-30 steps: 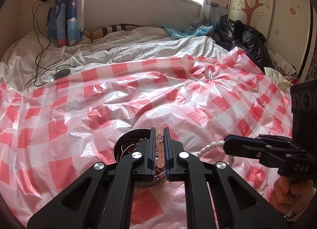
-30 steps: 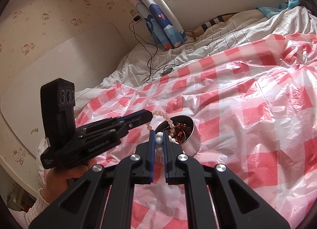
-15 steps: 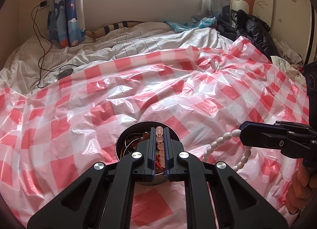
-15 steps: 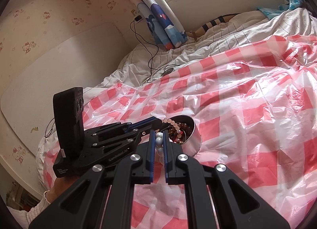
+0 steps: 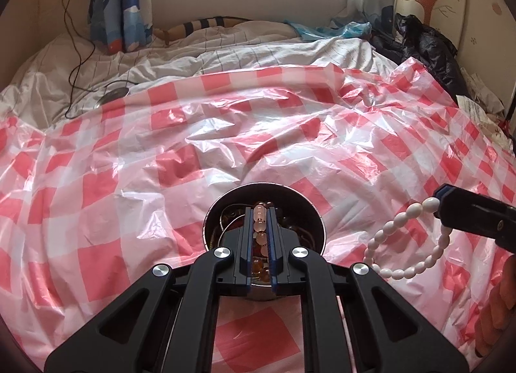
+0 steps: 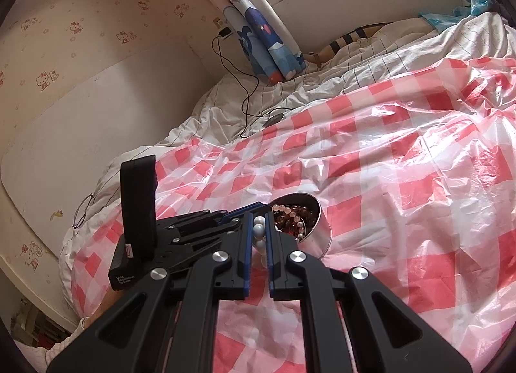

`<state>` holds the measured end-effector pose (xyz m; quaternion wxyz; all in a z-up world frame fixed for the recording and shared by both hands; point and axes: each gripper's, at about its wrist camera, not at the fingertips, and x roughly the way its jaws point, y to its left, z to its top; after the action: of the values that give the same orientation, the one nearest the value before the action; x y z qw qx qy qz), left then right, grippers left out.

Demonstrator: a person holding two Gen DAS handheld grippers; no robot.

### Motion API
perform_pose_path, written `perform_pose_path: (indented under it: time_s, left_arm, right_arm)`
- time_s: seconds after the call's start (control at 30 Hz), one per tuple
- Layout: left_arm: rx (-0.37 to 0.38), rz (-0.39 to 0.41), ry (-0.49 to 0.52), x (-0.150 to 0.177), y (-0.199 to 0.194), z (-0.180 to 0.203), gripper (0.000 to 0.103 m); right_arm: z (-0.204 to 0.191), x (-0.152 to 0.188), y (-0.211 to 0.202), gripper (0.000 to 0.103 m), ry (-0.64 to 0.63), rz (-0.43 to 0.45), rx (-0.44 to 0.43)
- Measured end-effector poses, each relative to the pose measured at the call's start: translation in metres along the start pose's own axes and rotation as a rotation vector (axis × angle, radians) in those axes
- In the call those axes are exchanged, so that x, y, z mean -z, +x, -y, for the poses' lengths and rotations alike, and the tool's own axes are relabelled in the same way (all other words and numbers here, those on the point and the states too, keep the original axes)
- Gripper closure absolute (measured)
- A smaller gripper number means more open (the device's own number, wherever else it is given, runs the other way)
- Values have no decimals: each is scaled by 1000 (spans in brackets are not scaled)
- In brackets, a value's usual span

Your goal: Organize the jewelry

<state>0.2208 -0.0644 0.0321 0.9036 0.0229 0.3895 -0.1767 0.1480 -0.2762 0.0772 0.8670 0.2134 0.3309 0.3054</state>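
Note:
A round metal tin (image 5: 317,224) (image 6: 322,237) holding several beaded pieces sits on a red and white checked plastic sheet (image 5: 161,153). My left gripper (image 5: 260,211) is shut on a pale pink bead bracelet (image 5: 259,223), its tips over the tin's mouth. In the right wrist view the same gripper (image 6: 267,206) reaches over the tin's rim from the left. My right gripper (image 6: 259,216) is shut on a white bead bracelet (image 6: 258,229), whose loop (image 5: 406,244) hangs beside the tin, to its right in the left wrist view.
The sheet covers a bed with rumpled white bedding (image 5: 225,47). A black cable (image 5: 74,60) and round charger (image 5: 113,95) lie at the far left. Dark clothing (image 5: 425,47) is piled at the far right. A pair of glasses (image 6: 82,210) lies at the bed's edge.
My left gripper has sunk with the pink bracelet, and its tips now sit over the tin's mouth. The right gripper with the white bracelet has stayed where it was.

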Motion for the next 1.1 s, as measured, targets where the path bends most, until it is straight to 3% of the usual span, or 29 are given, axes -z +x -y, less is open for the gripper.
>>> perform_pose_path:
  time_s: [0.1,0.17,0.33,0.37,0.43,0.47,0.5,0.63,0.73,0.77,0.83,0.9,1.03,1.1]
  left_arm:
    - [7,29,-68,-2,-15,-20,89]
    - [-9,48,-108,-2,-26,-35,70]
    - [-40,73,-165,1,-50,-59,62]
    - [-42,74,-172,2,-53,-62,61]
    - [-44,77,-177,8,-60,-63,58]
    - [-50,74,-177,12,-62,-61,54]
    - [-59,71,-174,17,-65,-59,52]
    - [-113,48,-141,40,-67,-42,42]
    - [-146,24,-115,56,-63,-24,37]
    - [-158,21,-116,61,-63,-18,30]
    - [-220,26,-122,72,-63,-5,16]
    - [-272,37,-103,78,-62,6,10]
    - [-429,28,-56,74,-58,21,8]
    - [-470,36,-54,72,-62,20,8]
  right_arm:
    - [-5,-5,14,95,-14,-20,-6]
    - [-11,-11,26,95,-31,-31,-17]
    - [-13,-23,61,95,6,-63,-83]
    - [-11,-23,73,95,3,-98,-51]
    - [-2,-20,99,90,-37,-188,103]
    - [6,-17,106,74,-43,-209,166]
    - [12,-14,106,69,-38,-207,208]
    - [10,-4,67,68,-66,-124,256]
    - [-11,14,36,47,-127,-102,311]
    - [-20,25,27,38,-161,-94,344]
    - [-32,46,13,30,-211,-74,406]
    - [-35,64,6,22,-218,-67,448]
    - [-24,72,20,21,-163,-105,506]
    - [-23,69,21,20,-158,-84,517]
